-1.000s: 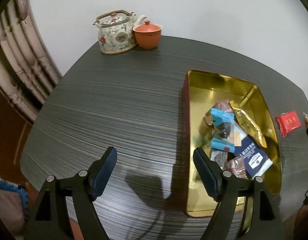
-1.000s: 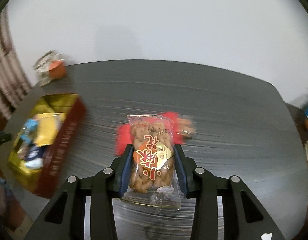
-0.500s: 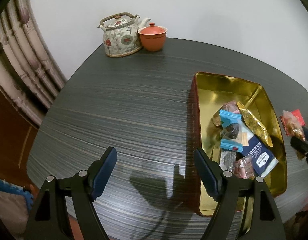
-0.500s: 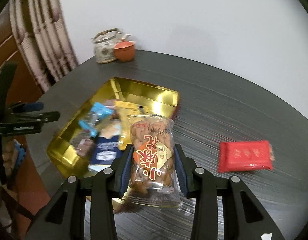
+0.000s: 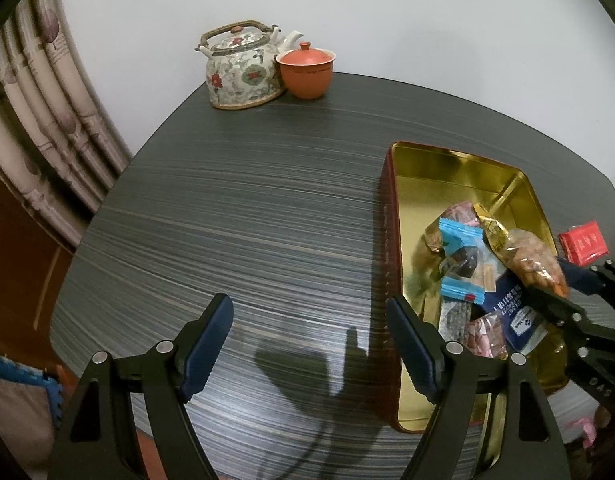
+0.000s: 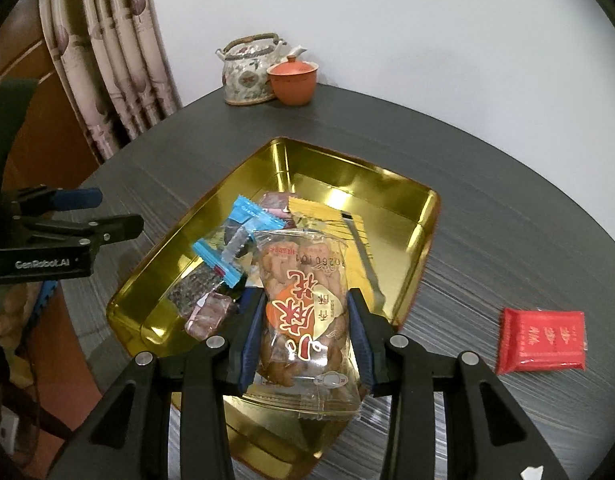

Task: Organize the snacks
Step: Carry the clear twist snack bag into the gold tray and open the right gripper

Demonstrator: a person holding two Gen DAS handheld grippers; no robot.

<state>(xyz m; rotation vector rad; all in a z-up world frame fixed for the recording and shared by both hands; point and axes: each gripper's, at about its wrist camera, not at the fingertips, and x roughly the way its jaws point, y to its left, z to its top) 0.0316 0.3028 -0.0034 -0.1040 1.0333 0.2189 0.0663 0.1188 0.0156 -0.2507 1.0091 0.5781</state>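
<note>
Clearly light and crinkly, the clear plastic packet of fried dough twists [image 6: 303, 304] hangs above the gold rectangular tin [image 6: 421, 236], pinched mid-body by the right gripper [image 6: 305, 332], while the left gripper [image 5: 307, 344] gapes empty.

Far table [image 5: 235, 216] edge: floral teapot [image 5: 243, 70] touching a lidded orange cup [image 5: 305, 70] on its right. Left: pleated curtain [image 5: 39, 120]; behind: white wall [image 5: 427, 20].

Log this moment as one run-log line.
right tool: shut on twist-snack packet, above gold tin | left tool: open, empty, over table | red packet: on table, outside tin
</note>
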